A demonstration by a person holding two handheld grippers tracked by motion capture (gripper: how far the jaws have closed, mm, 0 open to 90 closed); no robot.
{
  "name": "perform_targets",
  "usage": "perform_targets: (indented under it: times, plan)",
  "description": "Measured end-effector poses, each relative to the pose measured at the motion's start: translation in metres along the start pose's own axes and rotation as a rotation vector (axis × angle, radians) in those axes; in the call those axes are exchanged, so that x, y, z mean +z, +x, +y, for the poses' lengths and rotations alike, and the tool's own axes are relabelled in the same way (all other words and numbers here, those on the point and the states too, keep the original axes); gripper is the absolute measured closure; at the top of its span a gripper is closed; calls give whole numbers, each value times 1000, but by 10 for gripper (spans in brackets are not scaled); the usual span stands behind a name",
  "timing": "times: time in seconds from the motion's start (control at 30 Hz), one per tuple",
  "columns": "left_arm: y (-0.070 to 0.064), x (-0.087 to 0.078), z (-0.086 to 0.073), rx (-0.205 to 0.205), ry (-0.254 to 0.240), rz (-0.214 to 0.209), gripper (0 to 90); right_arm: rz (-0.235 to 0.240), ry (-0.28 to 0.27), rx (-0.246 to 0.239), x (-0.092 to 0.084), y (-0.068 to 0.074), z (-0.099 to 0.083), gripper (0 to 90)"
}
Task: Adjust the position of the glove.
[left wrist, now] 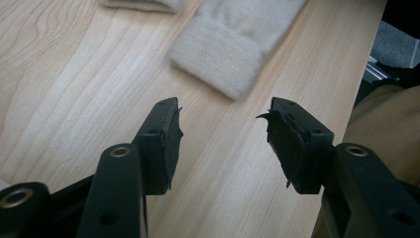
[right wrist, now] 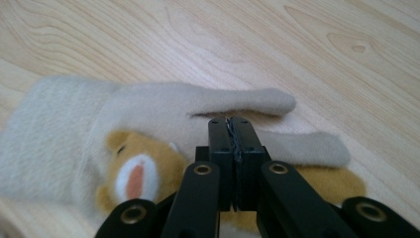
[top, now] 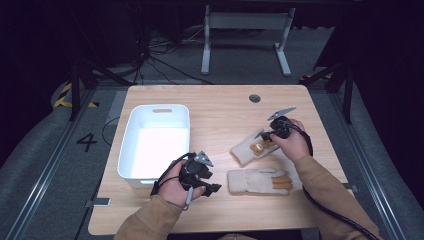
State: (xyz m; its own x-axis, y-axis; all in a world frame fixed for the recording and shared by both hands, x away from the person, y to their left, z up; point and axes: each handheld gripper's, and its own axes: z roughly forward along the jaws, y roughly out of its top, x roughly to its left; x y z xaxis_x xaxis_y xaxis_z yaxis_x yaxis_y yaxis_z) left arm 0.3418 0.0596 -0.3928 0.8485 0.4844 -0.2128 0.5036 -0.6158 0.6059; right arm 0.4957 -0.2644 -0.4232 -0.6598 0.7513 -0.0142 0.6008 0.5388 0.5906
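From the high view, my two forearms come in over a light wooden desk (top: 220,105). My left tool (top: 212,188) sits low at the near edge, just beside the front corner of a white bin (top: 131,150) that stands on the desk's left half. Its jaws point toward the nearer glove (top: 259,180), a cream one lying flat with its cuff toward my left hand and tan patches at the fingertips; tool and glove are apart. My right tool (top: 264,136) is over the farther glove (top: 252,148), which lies at a slant between the bin and my right hand, its tan animal face turned up.

In the left gripper view, my left tool (left wrist: 223,124) stands released, its jaws apart with bare desk (left wrist: 89,89) between them. The ribbed cuff of the nearer glove (left wrist: 223,59) lies ahead of the tips, not touching them, and an edge of the farther glove (left wrist: 143,4) shows at the top.

In the right gripper view, my right tool (right wrist: 231,121) is clenched, its jaws pressed together. The tips sit on the farther glove (right wrist: 74,124), between two of its long cream fingers. I cannot tell whether any fabric is pinched between the pads. The tan face with its white muzzle lies just left of the jaws, and the desk (right wrist: 297,44) runs beyond.
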Motion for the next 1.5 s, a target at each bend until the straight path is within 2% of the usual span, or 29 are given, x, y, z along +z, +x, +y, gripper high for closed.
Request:
perform_targets:
  times: [0.23,0.57,0.67,0.73,0.83,0.97,1.03,1.07,1.1,1.17,1.37,1.47,1.5]
  plan:
    - [1,1,2,1,-1,-18,476,13,25,26,5,-4,-4,899]
    - [-2,10,12,30,7,-45,476,47,73,70,-15,2,-27,892]
    - [-3,13,14,38,10,-51,476,55,67,73,-19,2,-32,868]
    - [-3,13,14,38,16,-54,477,75,30,72,-24,3,-34,847]
    - [-2,14,14,36,13,-54,477,100,-11,34,-30,7,-34,765]
    - [-2,14,14,37,13,-56,476,145,-27,-25,-34,18,-32,660]
    - [-2,13,14,37,15,-54,477,164,-27,-61,-34,25,-31,606]
    - [-2,13,13,35,12,-53,476,176,-26,-71,-33,28,-31,548]
    - [-2,13,13,35,11,-54,477,187,-6,-81,-30,30,-30,505]
    - [-3,13,14,36,10,-53,477,165,9,-135,-25,33,-30,476]
    - [-3,13,14,36,13,-58,477,149,49,-169,-13,36,-32,481]
    - [-3,14,14,35,13,-59,476,161,64,-177,-8,35,-34,493]
    - [-3,14,14,36,14,-59,477,169,64,-196,-6,35,-35,525]
